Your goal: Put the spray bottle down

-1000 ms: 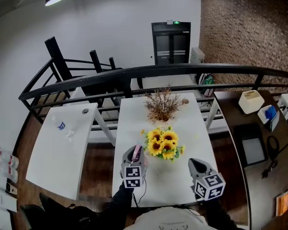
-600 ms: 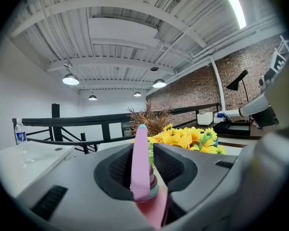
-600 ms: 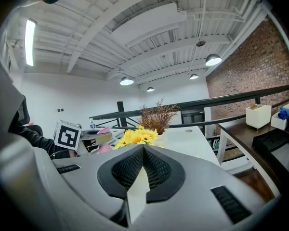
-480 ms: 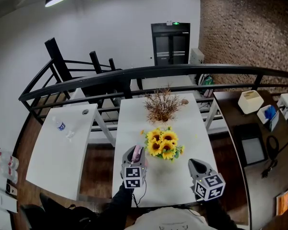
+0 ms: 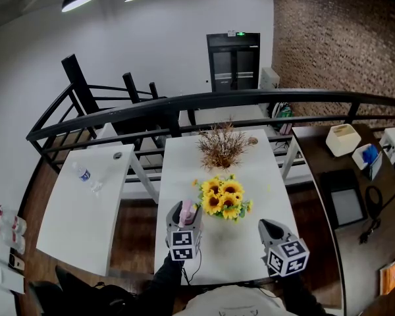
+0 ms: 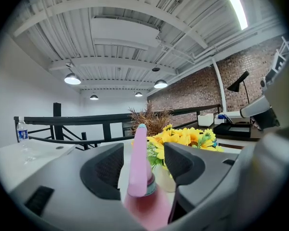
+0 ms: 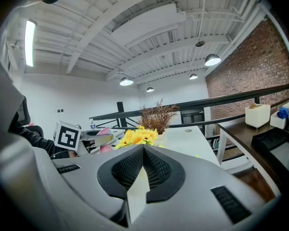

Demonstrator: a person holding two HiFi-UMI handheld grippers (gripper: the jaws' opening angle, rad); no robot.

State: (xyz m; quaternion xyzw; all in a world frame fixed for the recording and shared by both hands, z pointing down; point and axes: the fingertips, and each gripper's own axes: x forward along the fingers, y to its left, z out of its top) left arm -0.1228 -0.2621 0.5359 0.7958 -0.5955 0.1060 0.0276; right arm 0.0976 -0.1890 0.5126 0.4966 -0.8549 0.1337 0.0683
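Note:
The pink spray bottle [image 6: 137, 177] stands upright between the jaws of my left gripper [image 6: 142, 165], its tall nozzle rising in the gap. The jaws have just been opening, and a strip of space shows on each side of the bottle, so the pads are off it. In the head view the spray bottle [image 5: 187, 209] and left gripper [image 5: 184, 217] sit at the near left of the white table [image 5: 257, 176], next to the sunflowers [image 5: 224, 199]. My right gripper [image 5: 270, 228] rests at the near right, its jaws closed tip to tip [image 7: 143, 150] with nothing held.
A vase of dried brown stems [image 5: 222, 143] stands at the table's far end behind the sunflowers. A second white table [image 5: 72, 222] at the left carries a water bottle [image 5: 83, 174]. A black railing [image 5: 184, 101] runs behind both tables. The floor drops away at the right.
The left gripper's jaws have spread apart from the pink spray bottle, which stays where it was. Neither hand has shifted.

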